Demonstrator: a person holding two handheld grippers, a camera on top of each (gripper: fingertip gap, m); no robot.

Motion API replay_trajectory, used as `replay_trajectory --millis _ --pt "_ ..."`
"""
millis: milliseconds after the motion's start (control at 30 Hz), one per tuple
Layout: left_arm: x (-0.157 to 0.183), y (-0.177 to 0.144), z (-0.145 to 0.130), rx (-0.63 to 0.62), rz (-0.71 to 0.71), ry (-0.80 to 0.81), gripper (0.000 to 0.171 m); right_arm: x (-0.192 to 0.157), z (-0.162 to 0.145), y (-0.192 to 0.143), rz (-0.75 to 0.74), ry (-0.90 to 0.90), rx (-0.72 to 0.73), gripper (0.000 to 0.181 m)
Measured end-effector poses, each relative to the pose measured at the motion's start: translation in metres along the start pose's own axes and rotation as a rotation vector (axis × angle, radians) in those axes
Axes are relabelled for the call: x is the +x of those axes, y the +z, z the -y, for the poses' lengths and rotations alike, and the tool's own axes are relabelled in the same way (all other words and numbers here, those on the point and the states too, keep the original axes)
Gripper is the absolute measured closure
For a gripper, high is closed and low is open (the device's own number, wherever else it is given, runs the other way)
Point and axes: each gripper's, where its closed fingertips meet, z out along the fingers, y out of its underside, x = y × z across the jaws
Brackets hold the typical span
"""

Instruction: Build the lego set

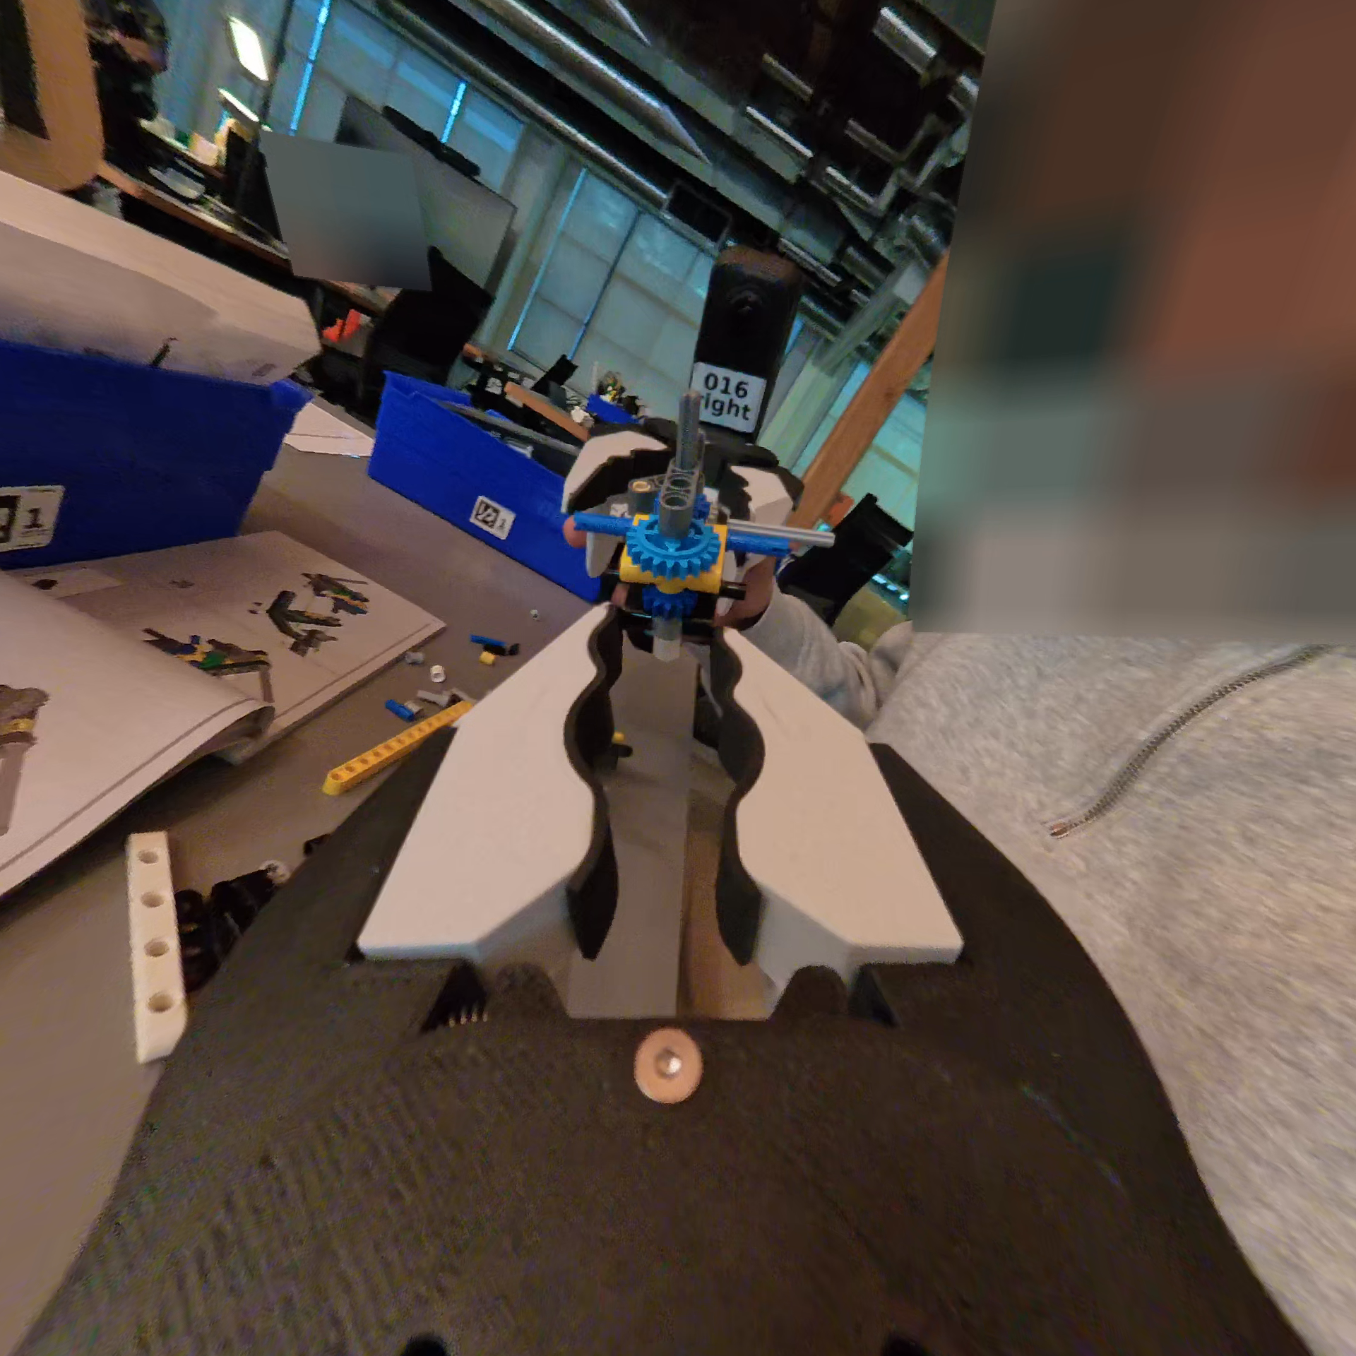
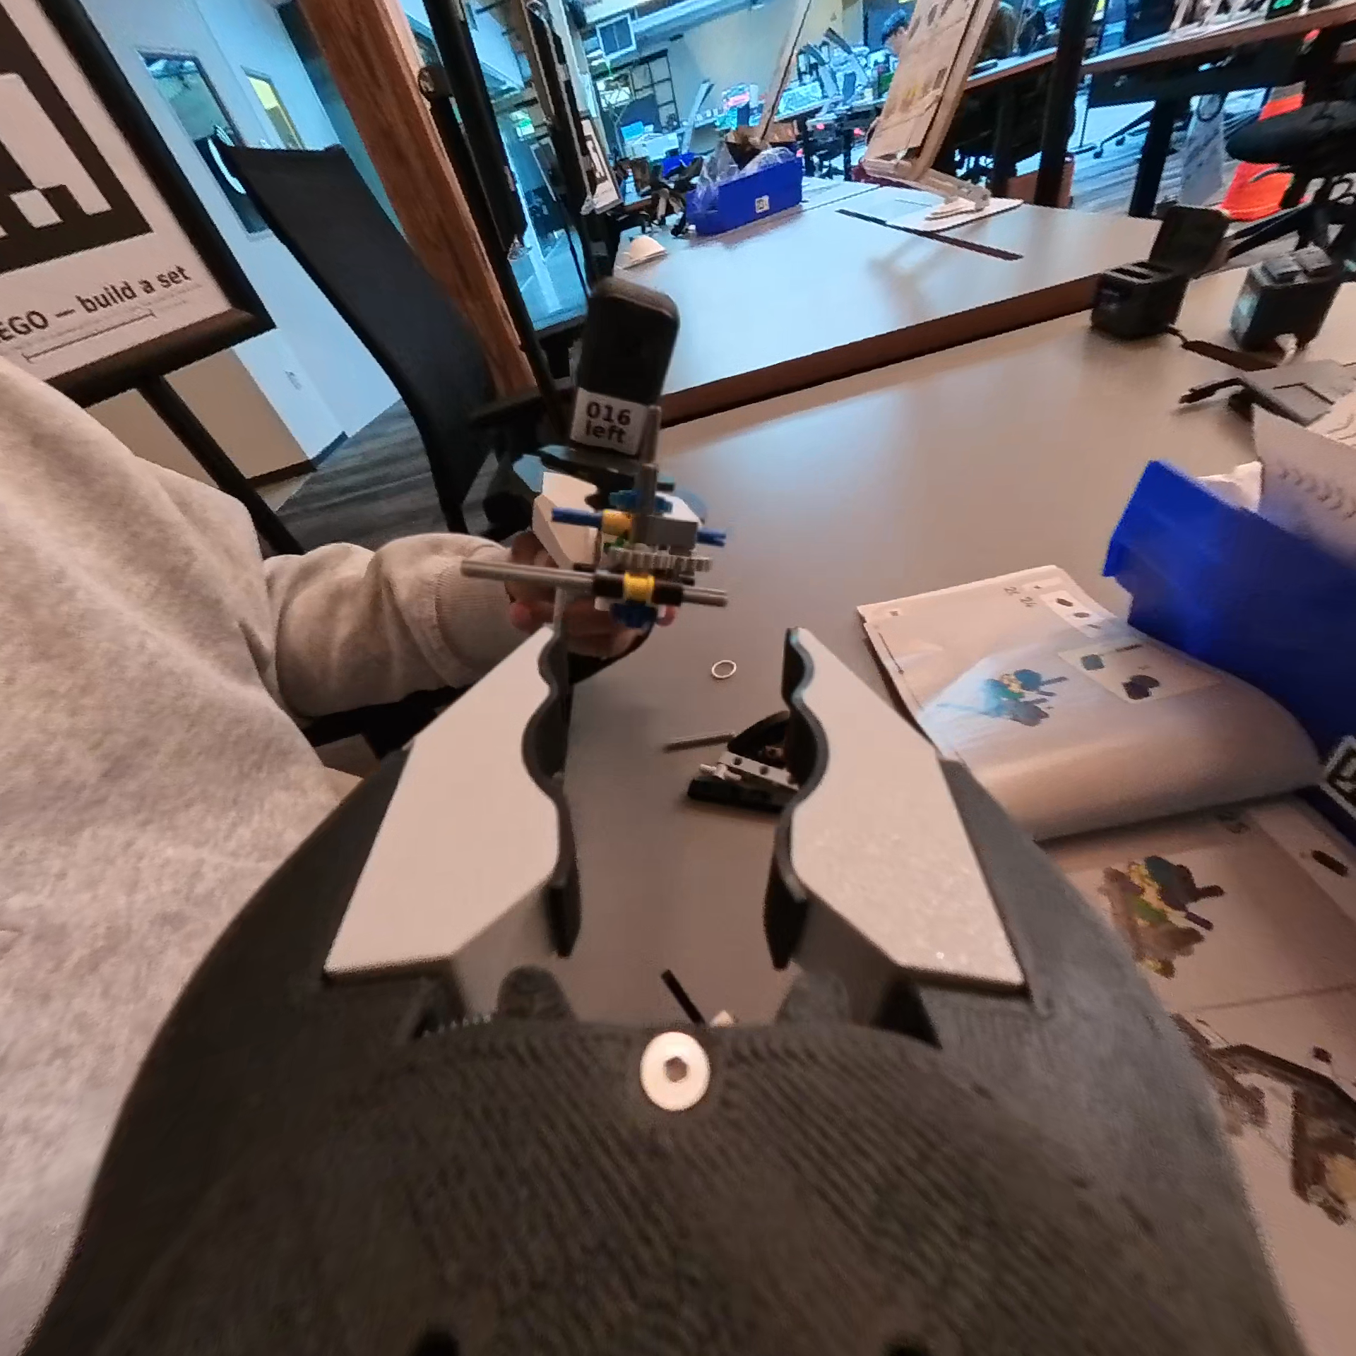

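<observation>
A small lego assembly (image 1: 671,550) has a yellow frame, blue gears and grey axles that stick out up and to both sides. My left gripper (image 1: 668,627) is shut on its lower end and holds it in the air above the table. In the right wrist view the assembly (image 2: 631,576) sits in the left gripper's white fingers (image 2: 561,532). My right gripper (image 2: 671,649) is open and empty. It faces the assembly from just below and in front, and its left fingertip (image 2: 547,649) is close under the long grey axle.
An open instruction booklet (image 1: 220,638) and two blue bins (image 1: 132,447) (image 1: 469,469) lie to the left. A yellow beam (image 1: 396,748), a white beam (image 1: 154,946) and small loose parts are scattered on the grey table. A black part (image 2: 741,774), a ring (image 2: 723,669) and another booklet (image 2: 1064,697) lie beyond the right gripper. A person's grey sleeve (image 2: 367,624) is close by. My hands' fingertips stand some 5 cm from each other.
</observation>
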Motion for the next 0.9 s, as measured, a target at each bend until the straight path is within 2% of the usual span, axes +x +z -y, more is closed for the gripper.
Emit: replay_trajectory --millis 300,633,900 --pt "0.005 0.002 0.006 0.111 -0.11 -0.115 0.151 -0.008 0.01 0.004 0.025 0.018 0.045 0.129" --pt "0.005 0.006 0.003 0.115 -0.113 -0.116 0.15 -0.013 0.015 0.008 -0.028 0.001 0.061 0.138" --pt "0.005 0.005 0.001 0.095 -0.099 -0.085 0.15 -0.01 0.013 0.007 -0.016 0.034 0.067 0.144"
